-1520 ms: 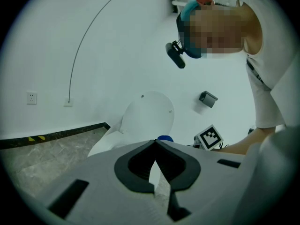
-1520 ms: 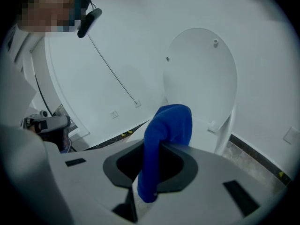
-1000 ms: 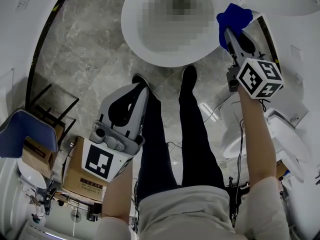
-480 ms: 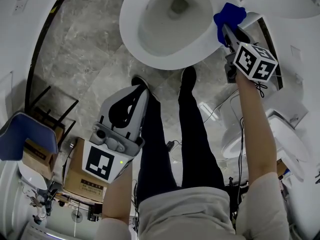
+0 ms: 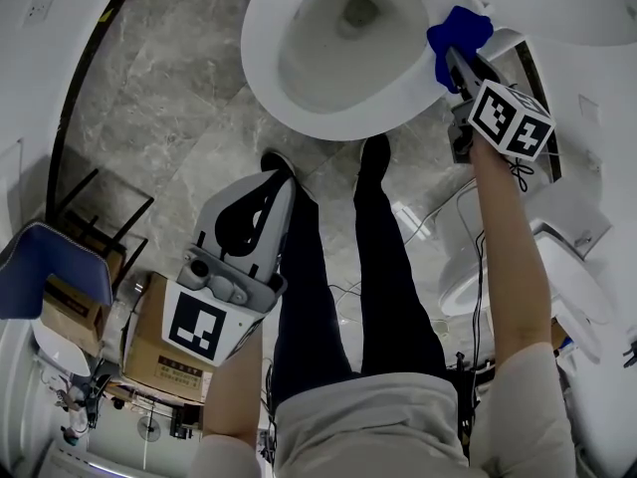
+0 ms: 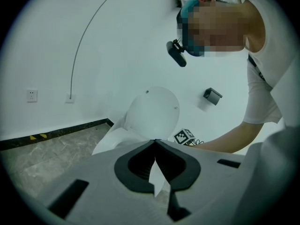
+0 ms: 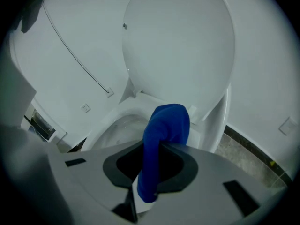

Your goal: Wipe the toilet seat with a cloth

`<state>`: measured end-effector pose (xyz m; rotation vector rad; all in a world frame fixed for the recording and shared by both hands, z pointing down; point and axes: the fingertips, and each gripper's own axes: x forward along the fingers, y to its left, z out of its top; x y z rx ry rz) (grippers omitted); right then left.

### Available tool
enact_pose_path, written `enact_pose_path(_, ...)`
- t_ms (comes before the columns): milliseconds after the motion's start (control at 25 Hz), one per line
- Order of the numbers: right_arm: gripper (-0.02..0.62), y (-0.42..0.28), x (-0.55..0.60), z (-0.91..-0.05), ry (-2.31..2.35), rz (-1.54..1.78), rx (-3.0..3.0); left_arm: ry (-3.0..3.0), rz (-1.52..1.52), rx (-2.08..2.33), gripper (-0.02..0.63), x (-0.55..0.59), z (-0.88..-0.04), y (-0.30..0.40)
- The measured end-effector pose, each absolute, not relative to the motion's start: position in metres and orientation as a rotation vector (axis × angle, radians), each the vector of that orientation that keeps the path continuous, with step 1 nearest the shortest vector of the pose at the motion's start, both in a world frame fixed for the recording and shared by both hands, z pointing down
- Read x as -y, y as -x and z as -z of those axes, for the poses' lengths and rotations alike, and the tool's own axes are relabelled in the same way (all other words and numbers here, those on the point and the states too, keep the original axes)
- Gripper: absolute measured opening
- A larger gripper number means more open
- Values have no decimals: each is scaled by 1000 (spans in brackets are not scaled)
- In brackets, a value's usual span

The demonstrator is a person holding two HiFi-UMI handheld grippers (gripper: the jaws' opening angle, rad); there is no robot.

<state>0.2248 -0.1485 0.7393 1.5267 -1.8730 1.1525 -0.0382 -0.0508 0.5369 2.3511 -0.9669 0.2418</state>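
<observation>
Grey marble floor [image 5: 169, 118] at left, left gripper [image 5: 271, 182] held above it, jaws together on nothing, white toilet seat [image 5: 261, 68] ahead, blue cloth [image 5: 457, 34] resting on the seat's right rim, clamped in the jaws of the right gripper [image 5: 456, 63], raised lid [image 7: 180, 46] behind.

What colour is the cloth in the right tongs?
Bright blue cloth; clearest in the right gripper view.
</observation>
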Motion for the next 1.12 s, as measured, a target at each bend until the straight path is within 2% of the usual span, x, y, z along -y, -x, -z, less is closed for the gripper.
enact_pose_path(1120,51,-201,213,-756,-1513,-1192,1838,-2321,-204,1010,8,56,-540,70)
